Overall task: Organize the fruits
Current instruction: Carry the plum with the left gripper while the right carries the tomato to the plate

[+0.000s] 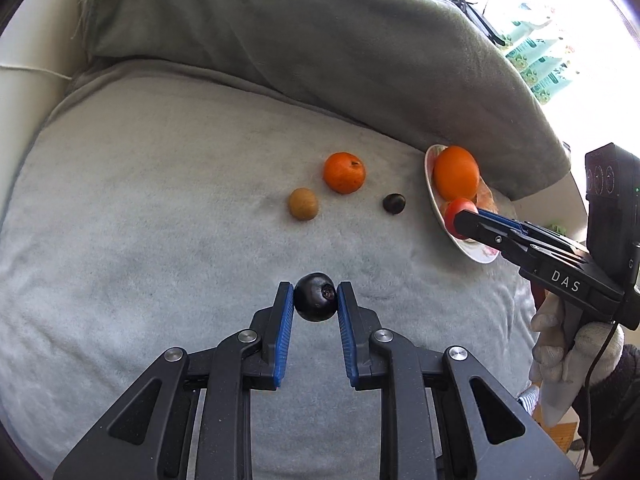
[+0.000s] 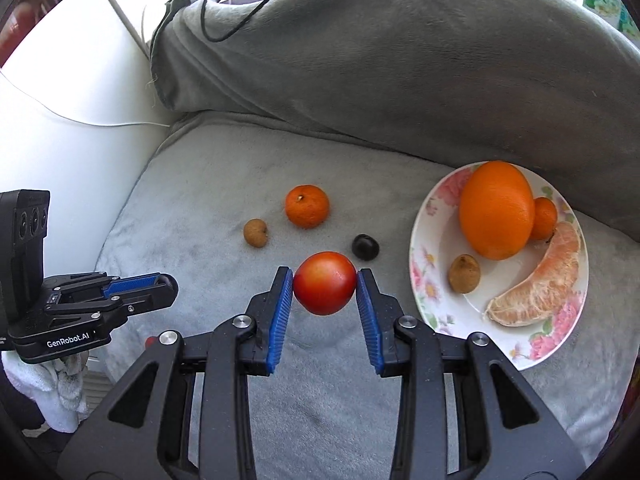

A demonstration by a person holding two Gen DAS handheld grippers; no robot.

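My left gripper is shut on a dark purple grape, held above the grey cushion. My right gripper is shut on a red tomato, just left of the floral plate. In the left wrist view the right gripper holds the tomato over the plate. On the cushion lie a mandarin, a brown longan and another dark grape. The plate holds a large orange, a small mandarin, a longan and a pomelo segment.
A grey back cushion rises behind the seat cushion, with black cables on top. A white wall or panel stands at the left. The left gripper body shows at the left edge of the right wrist view.
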